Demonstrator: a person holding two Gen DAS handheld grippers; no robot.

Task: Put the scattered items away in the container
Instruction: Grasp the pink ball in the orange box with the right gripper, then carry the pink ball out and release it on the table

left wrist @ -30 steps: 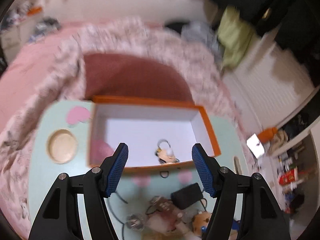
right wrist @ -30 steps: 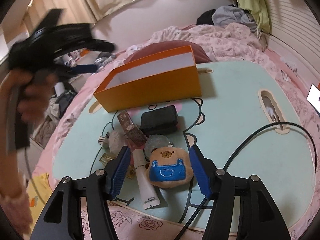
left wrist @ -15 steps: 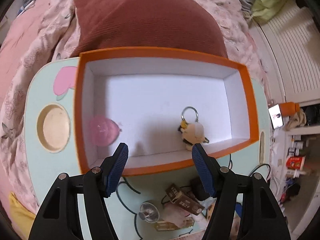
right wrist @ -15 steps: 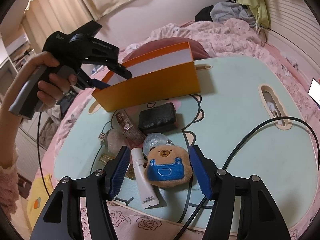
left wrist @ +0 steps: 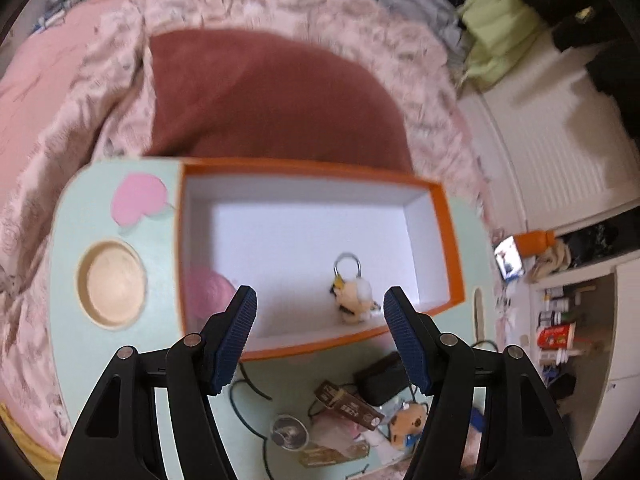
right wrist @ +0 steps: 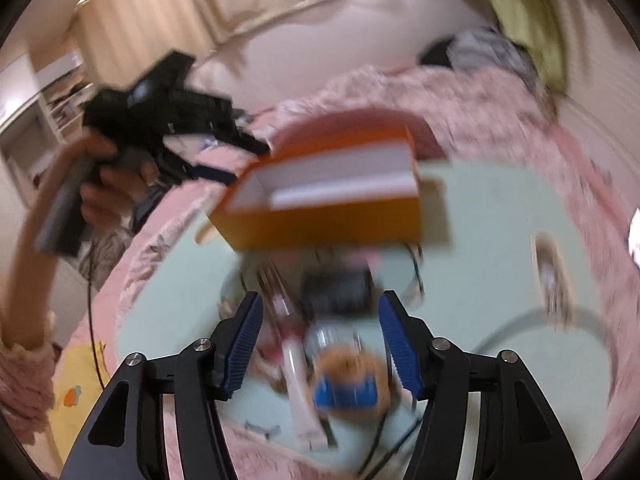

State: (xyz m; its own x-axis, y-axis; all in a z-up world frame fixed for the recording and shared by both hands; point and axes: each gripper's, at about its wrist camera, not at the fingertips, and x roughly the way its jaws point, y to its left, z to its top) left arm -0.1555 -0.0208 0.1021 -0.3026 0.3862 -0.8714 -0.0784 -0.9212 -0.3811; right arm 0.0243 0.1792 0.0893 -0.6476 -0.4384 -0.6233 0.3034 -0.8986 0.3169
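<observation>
Two things sit in your orange box [left wrist: 448, 248] so far: a pink round thing [left wrist: 208, 292] in the near left corner and a small plush keychain [left wrist: 354, 300] with its metal ring toward the right. The box stands at the far side of the mint tabletop [left wrist: 76, 240]. Your left claw [left wrist: 320, 328] hangs above the box's near wall, tilted down, jaws spread with nothing between them. Your right claw [right wrist: 320, 344] points down at the leftover pile, jaws just been narrowing; the bear plush [right wrist: 348, 384] lies between them, but it's too blurry to tell if they're pinching it. A white tube [right wrist: 300, 392] and black pouch [right wrist: 336, 292] lie beside it.
</observation>
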